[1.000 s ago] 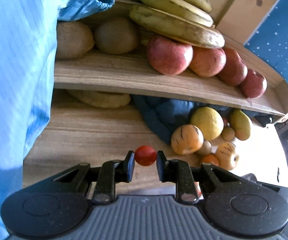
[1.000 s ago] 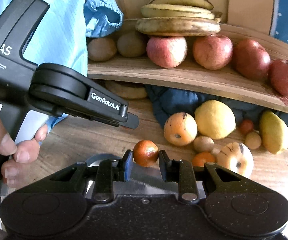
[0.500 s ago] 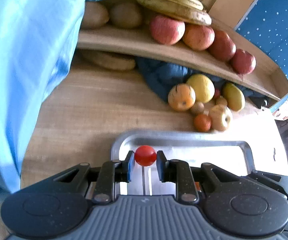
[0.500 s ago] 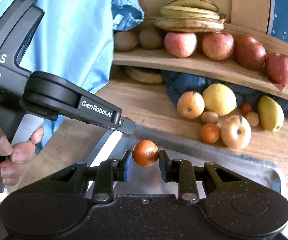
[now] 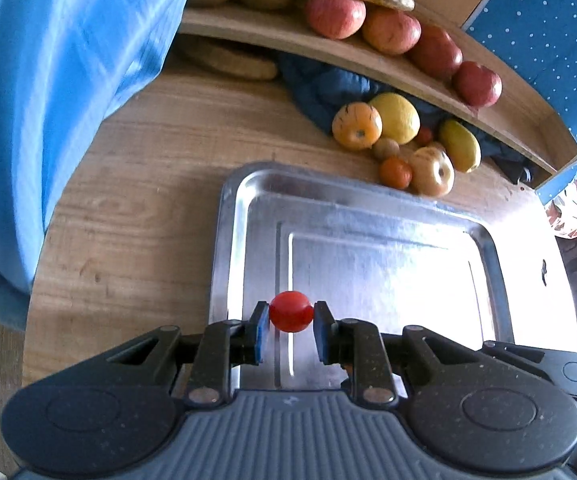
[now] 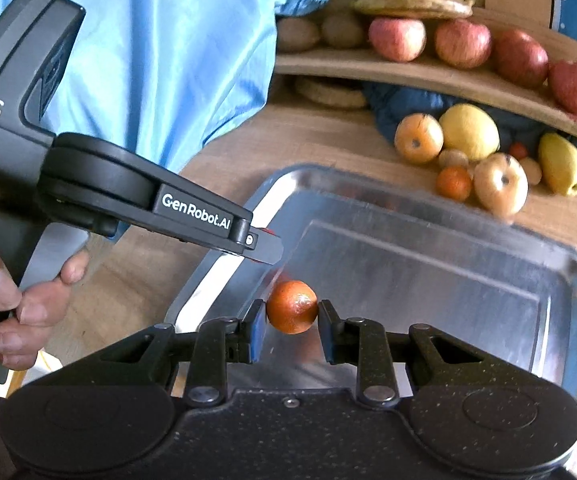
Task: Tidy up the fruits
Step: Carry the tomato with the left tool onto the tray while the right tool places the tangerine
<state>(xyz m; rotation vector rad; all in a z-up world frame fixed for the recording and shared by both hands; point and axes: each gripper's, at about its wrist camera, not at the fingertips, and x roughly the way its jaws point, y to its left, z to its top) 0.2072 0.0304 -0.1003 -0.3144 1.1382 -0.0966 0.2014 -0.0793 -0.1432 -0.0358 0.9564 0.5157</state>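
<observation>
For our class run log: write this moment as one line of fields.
left gripper: shut on small red tomato | right gripper: shut on small orange fruit | both over shiny metal tray, nothing lying in it

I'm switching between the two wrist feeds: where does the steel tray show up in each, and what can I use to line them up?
Left wrist: the steel tray fills the centre and right, behind the left gripper shut on a red tomato.
Right wrist: the tray fills centre-right, behind the right gripper shut on a small orange fruit.
Shared landmark: the yellow lemon beyond the tray's far edge.
</observation>
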